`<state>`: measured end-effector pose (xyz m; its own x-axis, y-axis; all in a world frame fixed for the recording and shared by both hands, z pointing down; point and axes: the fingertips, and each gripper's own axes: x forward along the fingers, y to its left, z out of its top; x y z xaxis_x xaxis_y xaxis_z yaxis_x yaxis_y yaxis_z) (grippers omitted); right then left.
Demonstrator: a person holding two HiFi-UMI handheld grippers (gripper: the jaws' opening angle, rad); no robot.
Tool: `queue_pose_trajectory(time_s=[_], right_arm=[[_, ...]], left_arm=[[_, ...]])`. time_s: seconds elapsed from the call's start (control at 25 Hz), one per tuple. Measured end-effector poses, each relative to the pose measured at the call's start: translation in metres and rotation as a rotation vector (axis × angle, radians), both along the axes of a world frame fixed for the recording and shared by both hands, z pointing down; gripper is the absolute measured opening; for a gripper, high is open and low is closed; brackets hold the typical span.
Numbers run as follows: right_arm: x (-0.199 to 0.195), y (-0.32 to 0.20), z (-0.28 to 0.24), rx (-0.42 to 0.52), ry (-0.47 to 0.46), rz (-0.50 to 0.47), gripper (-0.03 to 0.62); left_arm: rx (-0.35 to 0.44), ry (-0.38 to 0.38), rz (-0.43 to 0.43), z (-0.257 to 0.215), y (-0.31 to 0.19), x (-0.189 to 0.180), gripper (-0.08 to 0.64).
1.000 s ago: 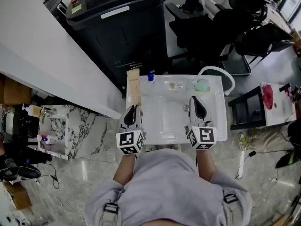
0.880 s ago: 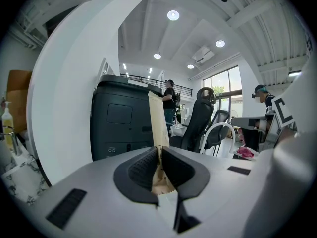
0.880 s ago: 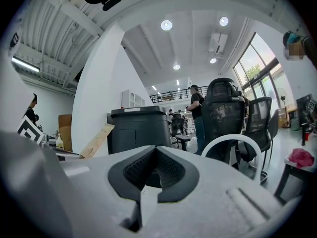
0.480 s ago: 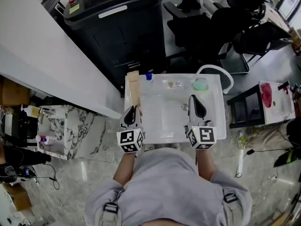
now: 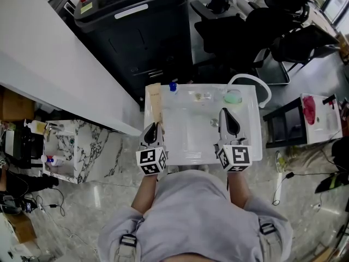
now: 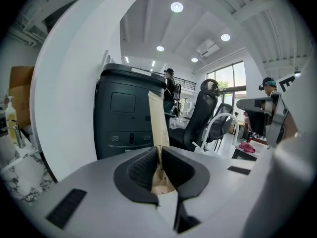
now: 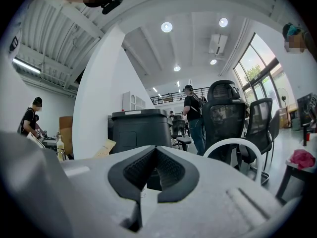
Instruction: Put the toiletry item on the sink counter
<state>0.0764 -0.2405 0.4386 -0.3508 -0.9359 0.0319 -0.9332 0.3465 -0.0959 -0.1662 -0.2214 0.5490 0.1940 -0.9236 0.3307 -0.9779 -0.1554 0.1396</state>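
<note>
A long, flat tan carton (image 5: 155,103) lies along the left rim of the white sink counter (image 5: 248,146). My left gripper (image 5: 155,127) is shut on its near end. In the left gripper view the carton (image 6: 157,118) sticks up from between the closed jaws of that gripper (image 6: 159,152). My right gripper (image 5: 225,114) hovers over the right half of the basin, shut, with nothing in it. In the right gripper view its jaws (image 7: 155,155) meet with no item between them, and the carton (image 7: 105,148) shows off to the left.
A blue-capped item (image 5: 173,87), a small clear item (image 5: 199,97) and a green dish (image 5: 233,97) line the counter's back edge. A big black bin (image 5: 136,26) stands behind the sink. Office chairs (image 5: 283,31) are at the back right, and a marble shelf unit (image 5: 65,152) is to the left.
</note>
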Motion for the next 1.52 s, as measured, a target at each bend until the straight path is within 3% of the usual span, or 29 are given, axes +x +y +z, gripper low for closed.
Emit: queue_pose_trajectory(time_s=[1.52], right_arm=[[0.004,0.003,0.0,-0.009,-0.01,-0.003,0.005]], left_arm=[[-0.126,0.013,-0.01,0.048,0.007,-0.003,0.034]])
